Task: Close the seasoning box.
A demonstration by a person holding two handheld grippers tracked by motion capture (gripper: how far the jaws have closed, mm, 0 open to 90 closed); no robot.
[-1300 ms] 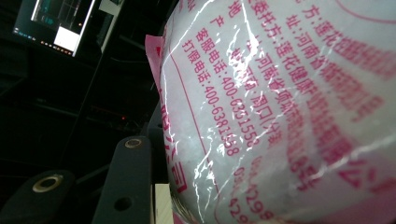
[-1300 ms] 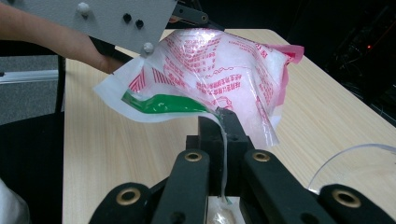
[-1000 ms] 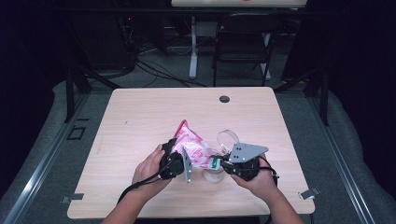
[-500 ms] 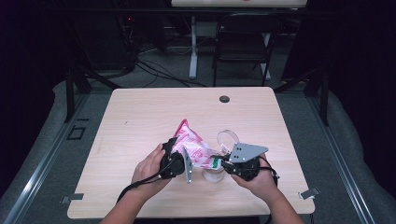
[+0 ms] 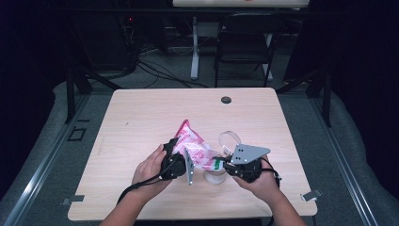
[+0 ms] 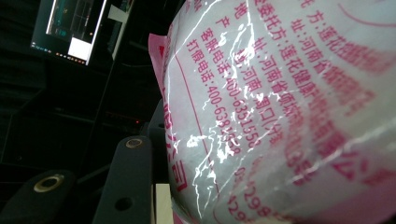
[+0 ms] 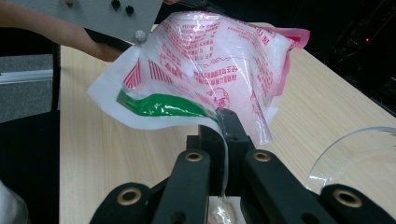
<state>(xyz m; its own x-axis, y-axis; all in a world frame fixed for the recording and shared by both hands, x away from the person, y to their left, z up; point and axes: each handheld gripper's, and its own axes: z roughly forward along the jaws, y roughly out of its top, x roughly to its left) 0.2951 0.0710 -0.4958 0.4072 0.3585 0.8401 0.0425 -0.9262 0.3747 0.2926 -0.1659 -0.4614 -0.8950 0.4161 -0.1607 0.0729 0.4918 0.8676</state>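
Looking down from the high view: both hands unmoved against the two earlier frames, the pink-and-white bag raised over the table between the left gripper and the right gripper, a clear container just below. Left gripper view: the bag bulges against the jaws, held at its body. Right gripper view: jaws pressed together, pinching the bag's corner edge; no change suggests a steady hold, probably for pouring
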